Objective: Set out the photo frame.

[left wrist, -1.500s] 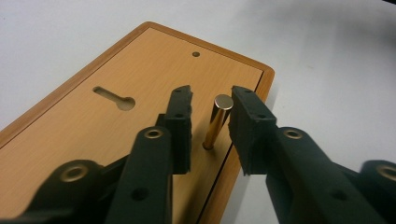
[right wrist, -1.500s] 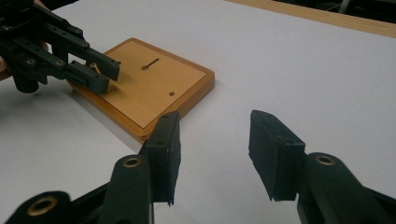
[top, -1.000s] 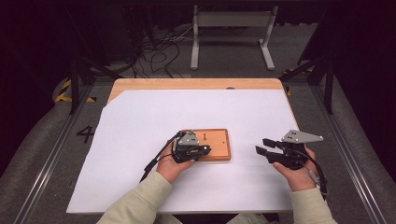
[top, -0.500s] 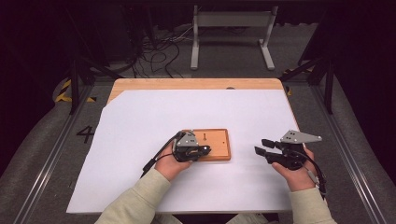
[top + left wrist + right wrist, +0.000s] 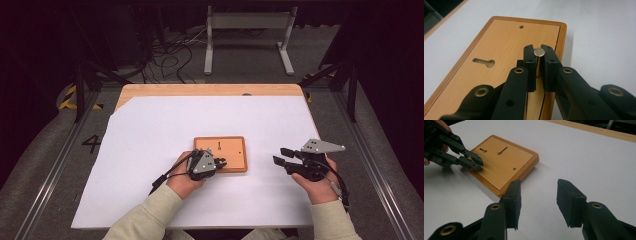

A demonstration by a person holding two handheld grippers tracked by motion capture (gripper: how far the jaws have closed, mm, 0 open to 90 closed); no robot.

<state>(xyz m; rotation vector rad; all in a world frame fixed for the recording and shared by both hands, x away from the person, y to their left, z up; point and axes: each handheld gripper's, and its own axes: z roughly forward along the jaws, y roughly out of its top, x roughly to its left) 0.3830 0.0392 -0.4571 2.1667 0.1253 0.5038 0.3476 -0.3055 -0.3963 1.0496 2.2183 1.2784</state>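
Landmark: the wooden board, lying flat on the white sheet that covers the table.

Left gripper: seen from above at the board's near left corner, its tips over the board's near edge. In the left gripper view the jaws are closed almost fully on a small metal pin. The pin stands upright between the two pads, its round flat top level with the fingertips. Both pads press its sides; only a narrow gap remains behind it. The pin sits above the board close to one long edge; whether its lower end touches the wood cannot be told, as the jaws hide it. The right gripper view confirms a small brass-coloured piece pinched at the tips of that gripper, at the board's far corner in that view.

Board face: a keyhole slot beside the clamped pin and a small round hole farther on, near the far end. The right gripper view adds a second, straight slot.

Right gripper: well to the right of the board, clear of it, above the sheet. Its jaws stand about half apart with nothing between them and touch nothing; the pads are bare.
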